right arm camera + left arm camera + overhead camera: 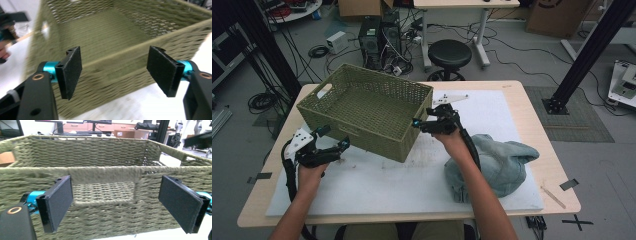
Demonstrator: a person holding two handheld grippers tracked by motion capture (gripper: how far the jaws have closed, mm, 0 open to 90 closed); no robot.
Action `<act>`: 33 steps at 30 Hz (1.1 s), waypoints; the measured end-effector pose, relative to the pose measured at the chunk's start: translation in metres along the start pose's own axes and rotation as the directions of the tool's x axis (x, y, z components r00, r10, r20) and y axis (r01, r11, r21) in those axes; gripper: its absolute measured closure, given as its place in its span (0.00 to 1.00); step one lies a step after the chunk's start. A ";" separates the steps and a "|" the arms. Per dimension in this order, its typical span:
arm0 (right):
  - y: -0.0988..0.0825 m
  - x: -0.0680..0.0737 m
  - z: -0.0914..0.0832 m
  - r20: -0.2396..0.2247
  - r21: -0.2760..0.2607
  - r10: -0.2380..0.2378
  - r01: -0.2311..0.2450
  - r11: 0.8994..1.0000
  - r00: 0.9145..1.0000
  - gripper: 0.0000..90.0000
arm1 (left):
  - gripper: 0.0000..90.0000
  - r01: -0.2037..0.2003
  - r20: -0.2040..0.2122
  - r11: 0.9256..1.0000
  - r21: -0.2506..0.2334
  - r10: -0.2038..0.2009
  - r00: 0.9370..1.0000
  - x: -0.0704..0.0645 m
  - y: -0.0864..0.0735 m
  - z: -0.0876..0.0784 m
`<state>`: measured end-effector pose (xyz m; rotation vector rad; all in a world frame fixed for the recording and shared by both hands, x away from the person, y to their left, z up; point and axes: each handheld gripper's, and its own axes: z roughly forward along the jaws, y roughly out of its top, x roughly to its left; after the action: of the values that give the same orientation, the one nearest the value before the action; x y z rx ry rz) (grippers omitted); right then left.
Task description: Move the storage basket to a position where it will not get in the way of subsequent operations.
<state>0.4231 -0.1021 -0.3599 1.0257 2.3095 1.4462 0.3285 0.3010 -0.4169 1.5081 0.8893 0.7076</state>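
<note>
An olive-green woven basket [367, 112] stands empty on the white mat, left of the table's middle. My left gripper [343, 145] is at its near-left side, open. In the left gripper view the pads [61, 200] stand wide apart in front of the basket [100, 157] wall and its handle cut-out [103, 191], touching nothing. My right gripper [417, 123] is at the basket's right corner, also open. In the right gripper view its jaws frame the basket [112, 32] rim a little way off, with nothing between the pads [72, 70].
A crumpled blue-grey denim garment [497, 165] lies on the white mat [377, 185] at the right, beside my right forearm. Beyond the wooden table's [532, 125] far edge are a black stool [449, 52], computer towers [379, 35] and cables on the floor.
</note>
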 end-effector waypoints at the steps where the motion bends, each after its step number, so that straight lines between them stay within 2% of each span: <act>1: 0.002 -0.005 0.002 -0.004 0.009 -0.004 0.004 1.000 1.000 0.30 | 0.14 -0.005 0.005 1.000 0.004 0.005 1.000 -0.002 0.000 0.001; 3: 0.007 -0.018 0.008 0.003 0.023 -0.008 0.008 1.000 1.000 0.29 | 0.14 -0.008 0.015 1.000 0.004 0.008 1.000 -0.004 0.000 0.003; 8: 0.024 -0.036 0.022 0.031 0.031 -0.025 0.024 0.999 0.999 0.29 | 0.14 -0.001 0.033 1.000 0.005 0.001 0.999 -0.008 -0.001 0.008; 11: 0.034 -0.046 0.032 0.053 0.039 -0.015 0.013 0.999 0.998 0.29 | 0.14 -0.007 0.043 1.000 0.007 0.007 0.999 -0.012 -0.001 0.011; 16: 0.048 -0.064 0.048 0.054 0.068 0.014 -0.018 0.998 0.998 0.26 | 0.14 -0.006 0.051 1.000 0.017 0.005 0.999 -0.015 -0.002 0.016; 17: 0.051 -0.067 0.049 0.050 0.070 0.014 -0.018 0.997 0.999 0.27 | 0.14 -0.005 0.053 1.000 0.018 0.004 0.999 -0.016 -0.002 0.017; 21: 0.057 -0.074 0.051 0.110 0.047 0.006 -0.011 0.999 0.994 0.27 | 0.14 -0.012 0.055 1.000 0.023 0.011 0.998 -0.018 -0.002 0.018; 23: 0.057 -0.079 0.055 0.111 0.055 0.018 -0.024 0.998 0.994 0.27 | 0.14 -0.006 0.052 1.000 0.025 0.005 0.999 -0.019 -0.003 0.019; 25: 0.057 -0.082 0.059 0.115 0.057 0.010 -0.016 0.998 0.993 0.27 | 0.14 0.000 0.054 1.000 0.032 -0.002 0.999 -0.020 -0.004 0.021; 28: 0.060 -0.087 0.060 0.114 0.059 0.011 -0.018 0.998 0.993 0.31 | 0.14 0.003 0.056 0.999 0.037 -0.005 0.998 -0.022 -0.005 0.025; 30: 0.062 -0.090 0.060 0.170 0.042 0.005 -0.012 0.999 0.985 0.31 | 0.14 0.008 0.058 0.999 0.040 -0.010 0.998 -0.024 -0.005 0.028; 33: 0.062 -0.097 0.064 0.168 0.042 0.028 -0.035 0.999 0.985 0.31 | 0.14 0.011 0.062 0.999 0.041 -0.014 0.998 -0.027 -0.006 0.031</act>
<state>0.5548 -0.1051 -0.3534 1.1538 2.2246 1.2719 0.3396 0.2615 -0.4253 1.5509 0.8697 0.6333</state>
